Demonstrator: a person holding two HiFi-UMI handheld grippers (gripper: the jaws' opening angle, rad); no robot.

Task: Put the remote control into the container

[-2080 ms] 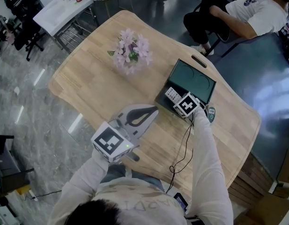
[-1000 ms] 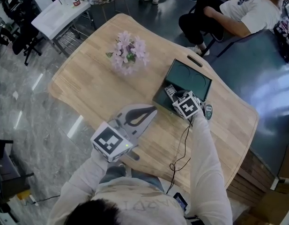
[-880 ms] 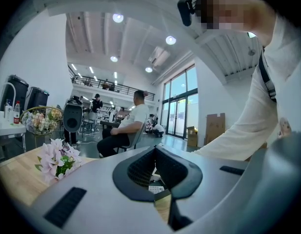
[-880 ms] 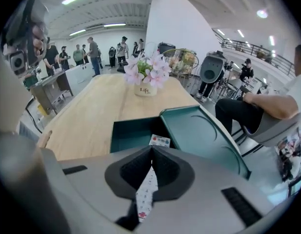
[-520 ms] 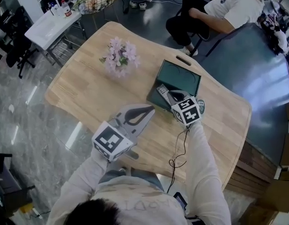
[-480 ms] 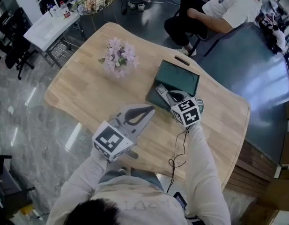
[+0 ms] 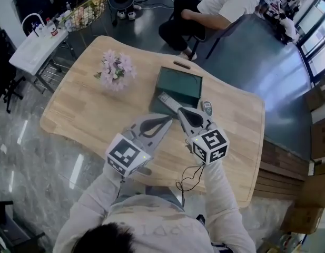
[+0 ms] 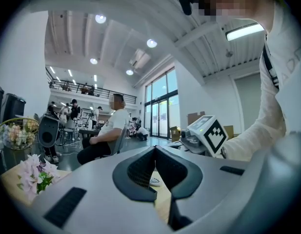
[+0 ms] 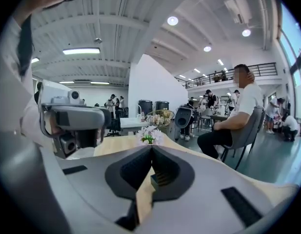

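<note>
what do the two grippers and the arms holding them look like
The left gripper and right gripper are pale grey tapering shells with dark grey padded jaws. Each carries a white cube with black square markers. A thin black cable hangs from the right one. The person wears cream long sleeves.

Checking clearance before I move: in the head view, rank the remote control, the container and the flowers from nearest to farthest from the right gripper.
1. Remote control: just ahead of the right gripper, at the container's near edge.
2. Container: directly beyond the remote.
3. Flowers: far left.
</note>
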